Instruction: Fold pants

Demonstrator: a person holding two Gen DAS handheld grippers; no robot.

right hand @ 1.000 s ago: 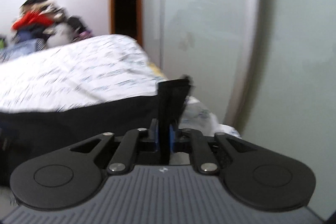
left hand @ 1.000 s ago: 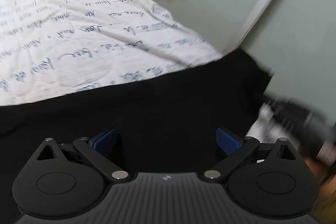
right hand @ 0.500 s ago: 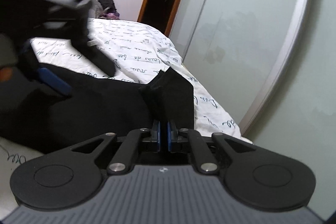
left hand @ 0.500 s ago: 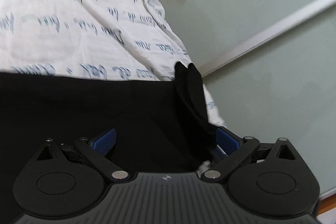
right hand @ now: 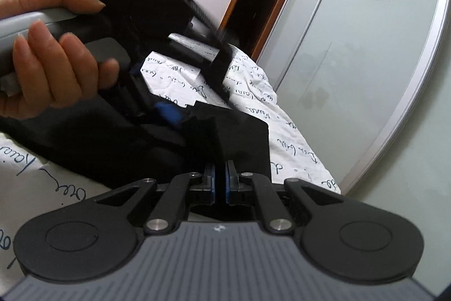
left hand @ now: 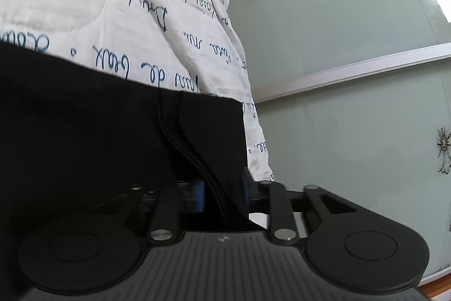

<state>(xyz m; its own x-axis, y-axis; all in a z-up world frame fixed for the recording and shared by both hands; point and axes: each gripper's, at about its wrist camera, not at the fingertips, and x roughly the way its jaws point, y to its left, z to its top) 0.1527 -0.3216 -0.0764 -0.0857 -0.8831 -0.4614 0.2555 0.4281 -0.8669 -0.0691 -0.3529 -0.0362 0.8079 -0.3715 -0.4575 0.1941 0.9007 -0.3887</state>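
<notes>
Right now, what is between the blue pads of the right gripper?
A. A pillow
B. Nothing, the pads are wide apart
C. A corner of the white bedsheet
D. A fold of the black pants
D: in the right wrist view the right gripper has its pads nearly together on black pants cloth, above the lettered bedsheet.

White script-printed bedspread [left hand: 118, 19]; pale flowered wardrobe doors [right hand: 366, 53]; wooden doorframe [right hand: 248, 5].

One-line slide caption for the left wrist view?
Left hand-held gripper, jaws just closed, pinching the edge of black pants on a script-printed bedspread beside a pale wardrobe door.
</notes>
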